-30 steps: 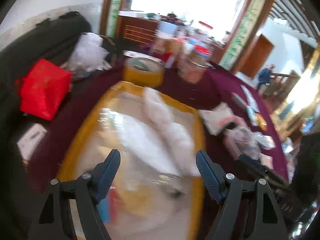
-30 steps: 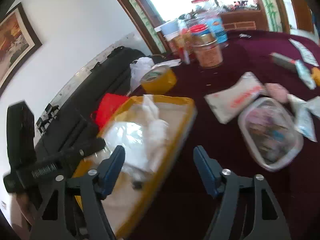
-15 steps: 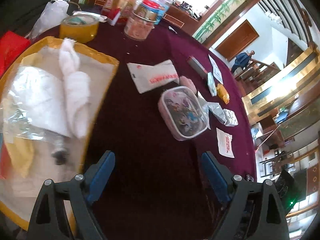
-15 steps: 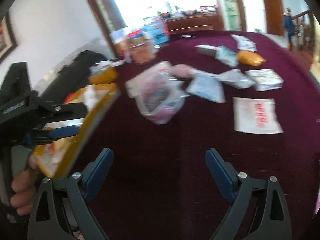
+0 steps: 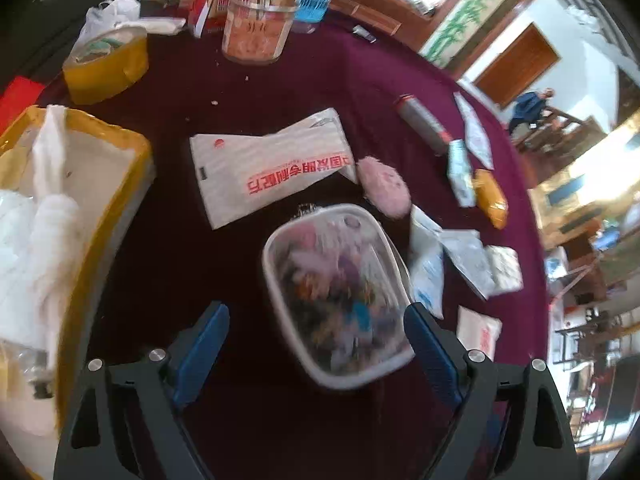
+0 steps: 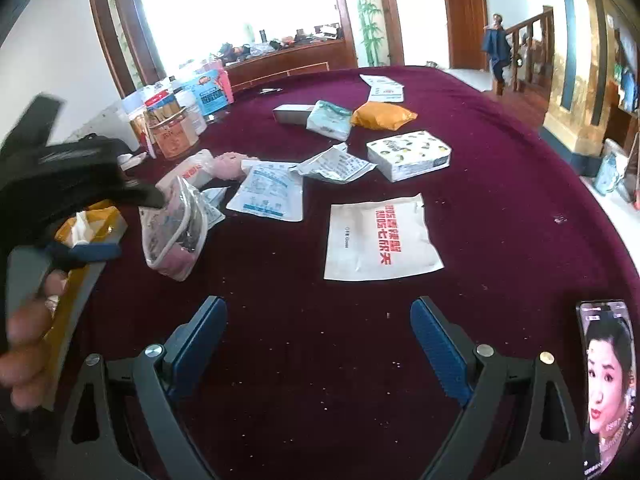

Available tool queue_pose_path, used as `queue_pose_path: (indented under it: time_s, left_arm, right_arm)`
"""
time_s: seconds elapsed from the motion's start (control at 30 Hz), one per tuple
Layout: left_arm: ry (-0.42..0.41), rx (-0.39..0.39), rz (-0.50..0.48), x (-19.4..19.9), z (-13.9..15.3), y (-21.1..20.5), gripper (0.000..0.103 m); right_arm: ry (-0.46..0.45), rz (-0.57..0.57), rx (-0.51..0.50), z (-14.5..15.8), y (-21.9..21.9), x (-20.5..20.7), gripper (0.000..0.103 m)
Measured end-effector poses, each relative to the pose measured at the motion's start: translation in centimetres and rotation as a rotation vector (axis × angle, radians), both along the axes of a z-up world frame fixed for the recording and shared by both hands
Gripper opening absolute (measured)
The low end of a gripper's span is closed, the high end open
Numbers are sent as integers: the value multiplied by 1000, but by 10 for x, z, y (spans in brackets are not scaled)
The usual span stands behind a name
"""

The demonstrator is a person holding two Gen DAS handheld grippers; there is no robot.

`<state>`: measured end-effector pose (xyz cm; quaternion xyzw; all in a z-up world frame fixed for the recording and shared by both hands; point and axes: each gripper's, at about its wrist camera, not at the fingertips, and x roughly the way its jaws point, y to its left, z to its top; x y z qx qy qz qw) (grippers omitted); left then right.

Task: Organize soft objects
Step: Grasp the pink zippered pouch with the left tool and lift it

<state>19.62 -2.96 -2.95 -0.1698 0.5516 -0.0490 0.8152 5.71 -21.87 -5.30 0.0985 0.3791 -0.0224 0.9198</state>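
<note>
Maroon tablecloth (image 6: 500, 200) everywhere on my feed. White pouch (image 6: 380, 236) with red lettering, mustard-orange packet (image 6: 382, 115), white tissue pack (image 6: 408, 154) with a yellow-and-dark speckle print, fuzzy pink thing (image 5: 384, 190), yellow tray (image 5: 120, 184), clear pouch (image 5: 340, 292) with a multicoloured cartoon print.
</note>
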Motion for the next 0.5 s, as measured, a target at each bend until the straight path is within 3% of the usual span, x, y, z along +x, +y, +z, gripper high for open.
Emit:
queue_pose_path:
  time_s: [0.2,0.33,0.43,0.47,0.5]
  left_arm:
    - [92,12,-39,28,-26,-20,95]
    - [74,22,-41,23,-22,-16,91]
    - [64,-42,-22,10,-21,3,75]
    - [74,-92,-25,2,-20,11,39]
    - [92,-144,-41,-2,-21,16,34]
  right_arm:
    - [8,41,-48,-1,11,3,93]
    - [36,54,-38,-4,11,6,93]
    - [42,60,-14,-5,9,6,93]
    - [42,61,-10,-5,9,6,93]
    - [45,63,-7,-6,9,7,93]
